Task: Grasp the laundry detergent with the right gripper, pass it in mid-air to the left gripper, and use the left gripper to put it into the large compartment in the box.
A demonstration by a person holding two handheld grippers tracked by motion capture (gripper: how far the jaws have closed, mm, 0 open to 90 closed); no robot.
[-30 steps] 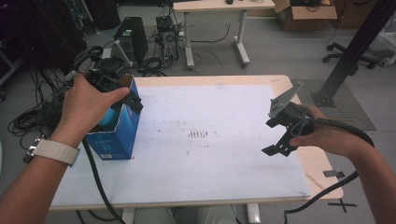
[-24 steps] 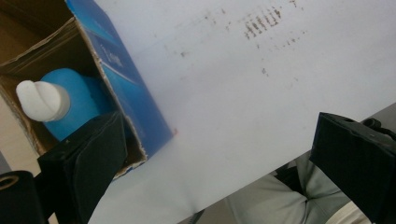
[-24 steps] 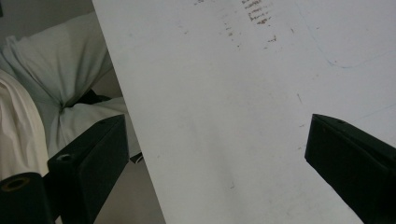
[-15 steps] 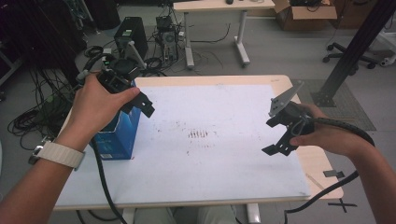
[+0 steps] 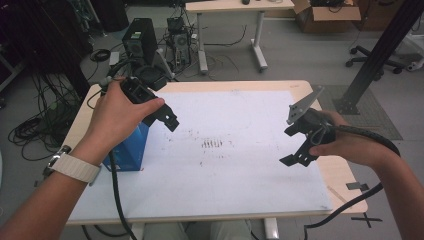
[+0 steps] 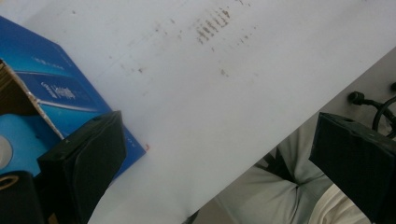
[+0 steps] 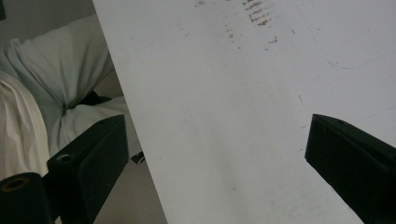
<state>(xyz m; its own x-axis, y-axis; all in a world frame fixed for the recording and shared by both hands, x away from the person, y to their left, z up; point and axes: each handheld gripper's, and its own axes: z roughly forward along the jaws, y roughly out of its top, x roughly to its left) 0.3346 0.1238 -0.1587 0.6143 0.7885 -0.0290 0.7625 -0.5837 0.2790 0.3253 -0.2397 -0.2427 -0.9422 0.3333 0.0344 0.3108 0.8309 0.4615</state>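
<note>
At bench's left edge: blue cardboard box (image 5: 129,150) standing, top flap open. Left hand-held gripper (image 5: 167,117) just above it, jaws spread, empty. Right hand-held gripper (image 5: 296,146) well apart, also spread, empty.

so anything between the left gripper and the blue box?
Nothing visible. The left gripper hangs open over the white sheet, just above and to the right of the blue box. In the left gripper view the blue box sits beside the left jaw, with bare sheet around it.
</note>
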